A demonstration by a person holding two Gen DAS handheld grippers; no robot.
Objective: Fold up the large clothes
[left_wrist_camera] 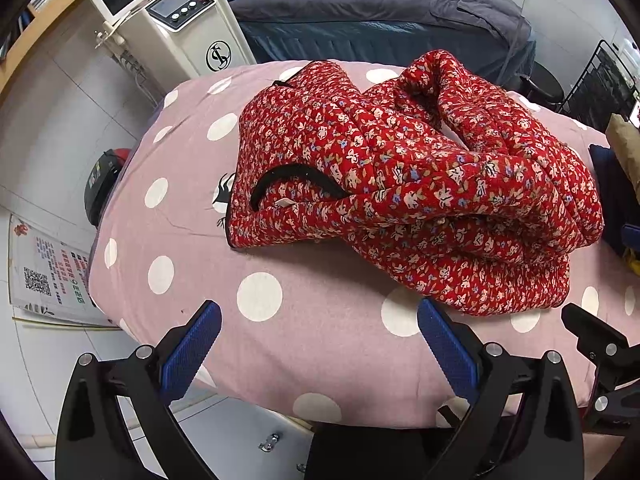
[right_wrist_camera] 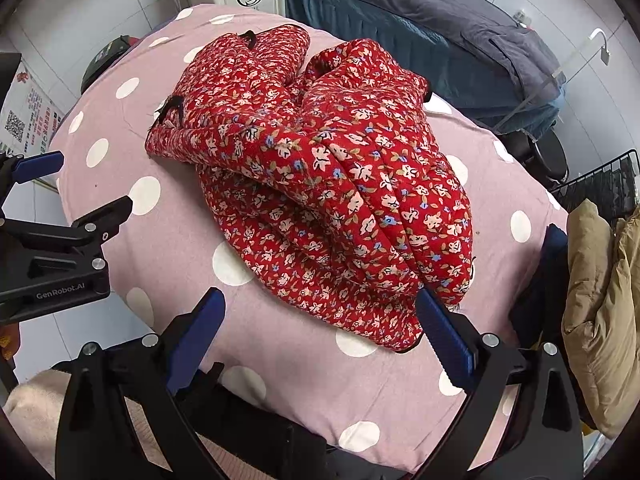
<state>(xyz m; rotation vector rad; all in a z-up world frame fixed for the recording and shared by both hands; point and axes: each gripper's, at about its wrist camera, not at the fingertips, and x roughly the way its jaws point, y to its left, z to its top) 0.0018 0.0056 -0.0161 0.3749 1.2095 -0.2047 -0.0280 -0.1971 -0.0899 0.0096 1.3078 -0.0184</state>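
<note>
A red quilted floral jacket (left_wrist_camera: pixel 404 184) with black trim lies bunched and partly folded on a pink polka-dot covered table (left_wrist_camera: pixel 280 344). In the right wrist view the same jacket (right_wrist_camera: pixel 332 192) fills the middle of the table (right_wrist_camera: pixel 288 360). My left gripper (left_wrist_camera: pixel 320 344) is open near the table's front edge, short of the jacket's hem, with nothing between its blue pads. My right gripper (right_wrist_camera: pixel 320 332) is open too, its right fingertip (right_wrist_camera: pixel 430 308) at the jacket's near edge. The left gripper (right_wrist_camera: pixel 60 208) shows at the left of the right wrist view.
A white machine with a screen (left_wrist_camera: pixel 168 20) stands behind the table. A dark grey covered bed (left_wrist_camera: pixel 380 12) lies beyond. A tan padded garment (right_wrist_camera: pixel 600 320) and dark blue cloth sit at the table's right. A black wire rack (left_wrist_camera: pixel 604 84) stands far right. A printed poster (left_wrist_camera: pixel 44 272) lies on the floor at left.
</note>
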